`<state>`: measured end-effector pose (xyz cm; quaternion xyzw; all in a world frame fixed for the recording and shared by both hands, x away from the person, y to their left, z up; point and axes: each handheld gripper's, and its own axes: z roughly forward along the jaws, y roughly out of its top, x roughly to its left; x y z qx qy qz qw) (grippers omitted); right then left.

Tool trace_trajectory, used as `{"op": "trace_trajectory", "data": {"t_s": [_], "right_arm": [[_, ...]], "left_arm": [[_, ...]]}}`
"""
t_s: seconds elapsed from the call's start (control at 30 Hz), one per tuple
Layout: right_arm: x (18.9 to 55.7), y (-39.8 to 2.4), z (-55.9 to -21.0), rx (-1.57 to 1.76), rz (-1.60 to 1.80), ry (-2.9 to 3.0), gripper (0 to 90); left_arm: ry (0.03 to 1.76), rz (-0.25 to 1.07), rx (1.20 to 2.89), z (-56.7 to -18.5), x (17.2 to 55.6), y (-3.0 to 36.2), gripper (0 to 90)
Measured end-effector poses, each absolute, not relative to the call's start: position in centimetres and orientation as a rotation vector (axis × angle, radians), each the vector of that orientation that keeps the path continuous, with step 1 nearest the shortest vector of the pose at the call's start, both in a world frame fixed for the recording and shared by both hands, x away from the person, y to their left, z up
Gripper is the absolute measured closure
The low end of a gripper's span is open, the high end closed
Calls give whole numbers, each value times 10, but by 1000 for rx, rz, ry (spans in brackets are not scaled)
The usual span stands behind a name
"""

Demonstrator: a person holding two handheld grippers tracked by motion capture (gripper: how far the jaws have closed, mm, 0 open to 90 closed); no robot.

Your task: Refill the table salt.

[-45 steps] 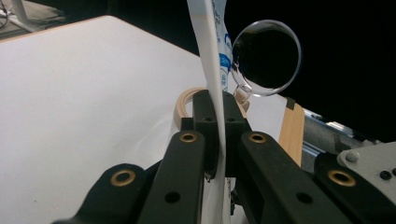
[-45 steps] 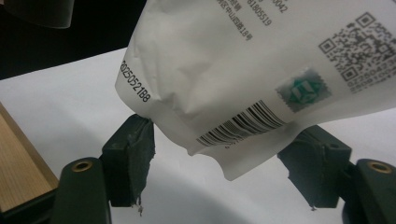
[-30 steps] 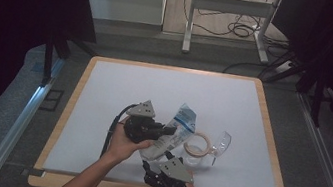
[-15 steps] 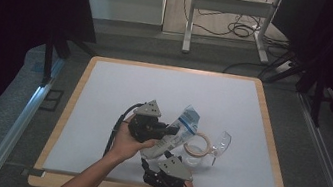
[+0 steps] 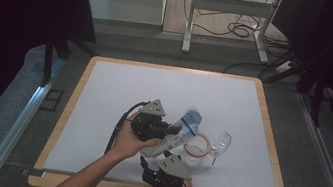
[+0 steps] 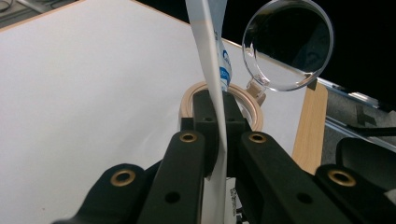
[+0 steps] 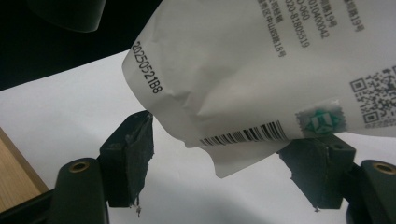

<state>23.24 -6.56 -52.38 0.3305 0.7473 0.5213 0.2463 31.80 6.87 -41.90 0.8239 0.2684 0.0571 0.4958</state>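
Note:
My left gripper (image 5: 173, 130) is shut on a white pouch (image 5: 186, 122) with a blue band and holds it upright above the white mat. In the left gripper view the pouch (image 6: 211, 70) stands edge-on between the closed jaws of the left gripper (image 6: 217, 100). Below it, my right gripper (image 5: 162, 157) points up at the pouch's lower end. In the right gripper view the printed pouch (image 7: 261, 70) hangs with its bottom corner between the wide-apart jaws of the right gripper (image 7: 224, 161), whose pads do not press on it.
A beige tape ring (image 5: 197, 144) lies flat on the mat just right of the pouch, with a clear round lens (image 5: 221, 142) beside it. The ring (image 6: 252, 105) and lens (image 6: 289, 44) sit past the left jaws. The white mat (image 5: 130, 87) has a wooden frame (image 5: 269, 135).
My left gripper has shifted slightly to the right with the pouch. The right gripper has kept still.

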Motion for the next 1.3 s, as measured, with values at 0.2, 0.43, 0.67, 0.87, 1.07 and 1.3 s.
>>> {"op": "trace_trajectory", "data": {"t_s": [0.2, 0.43, 0.67, 0.87, 1.07, 1.3], "right_arm": [[233, -64, -521, 899, 1426, 2034, 283], [232, -64, -520, 904, 1427, 2028, 283], [232, -63, -518, 903, 1421, 2026, 283], [232, -62, -516, 906, 1419, 2021, 283], [232, -59, -514, 921, 1436, 2001, 283], [232, -56, -511, 916, 1452, 1987, 283]], "left_arm": [[646, 139, 2017, -415, 320, 66, 897], [638, 140, 2037, -414, 321, 62, 897], [639, 145, 2044, -414, 320, 59, 898], [646, 143, 2047, -413, 320, 59, 897], [647, 147, 2068, -410, 322, 56, 897], [646, 145, 2083, -407, 323, 51, 897]]}}
